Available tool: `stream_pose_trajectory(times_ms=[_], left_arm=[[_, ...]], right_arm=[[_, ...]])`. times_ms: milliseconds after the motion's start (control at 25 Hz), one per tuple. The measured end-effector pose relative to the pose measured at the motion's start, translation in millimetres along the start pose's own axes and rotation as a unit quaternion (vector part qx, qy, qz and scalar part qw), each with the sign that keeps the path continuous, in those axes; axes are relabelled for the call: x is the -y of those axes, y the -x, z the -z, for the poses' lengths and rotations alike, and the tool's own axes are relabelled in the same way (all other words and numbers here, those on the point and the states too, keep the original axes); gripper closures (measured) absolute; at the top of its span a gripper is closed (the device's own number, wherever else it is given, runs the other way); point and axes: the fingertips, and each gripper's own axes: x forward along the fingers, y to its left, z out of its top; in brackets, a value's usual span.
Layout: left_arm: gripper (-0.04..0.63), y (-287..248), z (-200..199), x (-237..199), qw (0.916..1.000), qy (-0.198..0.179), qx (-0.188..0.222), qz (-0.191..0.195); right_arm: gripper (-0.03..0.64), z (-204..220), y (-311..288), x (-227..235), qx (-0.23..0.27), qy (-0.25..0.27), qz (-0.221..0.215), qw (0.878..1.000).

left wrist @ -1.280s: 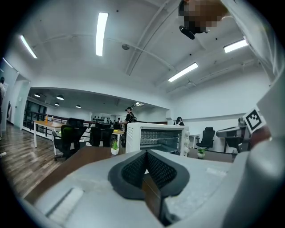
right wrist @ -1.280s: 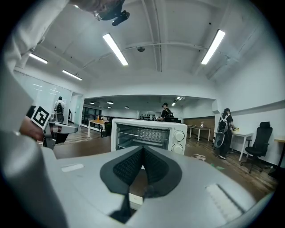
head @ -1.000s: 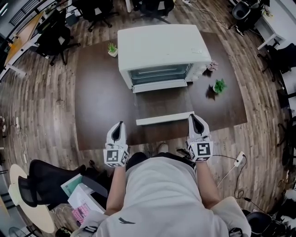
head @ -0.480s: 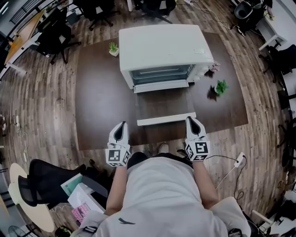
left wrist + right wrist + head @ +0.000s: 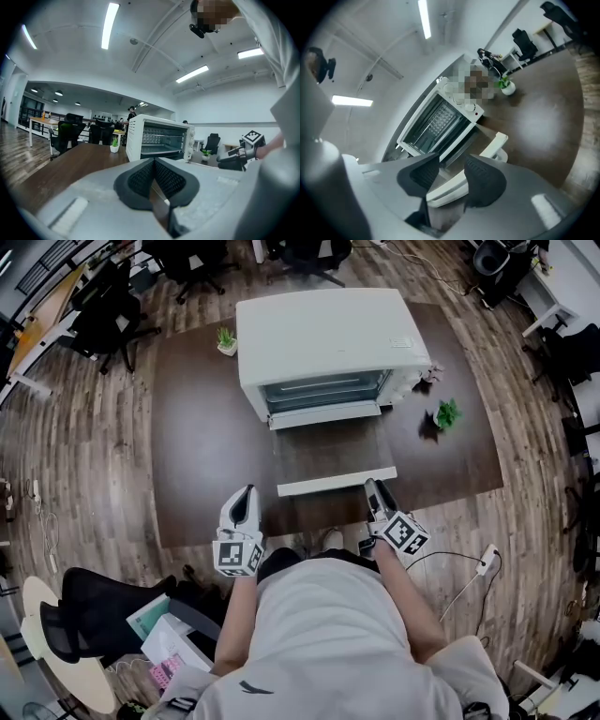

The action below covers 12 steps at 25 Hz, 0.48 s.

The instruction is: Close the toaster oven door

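The white toaster oven (image 5: 323, 334) stands at the far side of the dark table (image 5: 202, 446). Its door (image 5: 333, 451) lies open and flat, with the white handle bar (image 5: 336, 482) towards me. My right gripper (image 5: 372, 487) is tilted at the handle's right end. In the right gripper view its jaws are opening around the handle (image 5: 487, 150), and I see a gap at each pad. My left gripper (image 5: 245, 495) hovers at the table's near edge, left of the door, shut and empty, with its pads (image 5: 140, 176) meeting. The oven (image 5: 159, 138) shows ahead in the left gripper view.
Two small potted plants stand on the table, one left of the oven (image 5: 227, 338) and one on the right (image 5: 444, 415). A black office chair (image 5: 94, 610) is at my lower left. A cable with a power strip (image 5: 486, 562) lies on the floor to the right.
The right gripper has shifted left and rolled to a slant at the handle's right end, and its jaws have parted. The left gripper has stayed in place.
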Motion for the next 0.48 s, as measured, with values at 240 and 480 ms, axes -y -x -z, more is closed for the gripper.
stream_pose_trajectory(times_ms=[240, 480], left_arm=[[0.591, 0, 1, -3, 1.0, 0.001, -0.006, 0.0], [0.591, 0, 5, -8, 0.9999, 0.005, -0.012, -0.004]], right_arm=[[0.427, 25, -10, 10, -0.019, -0.123, 0.013, 0.992], [0.432, 44, -29, 24, -0.036, -0.143, 0.027, 0.989]])
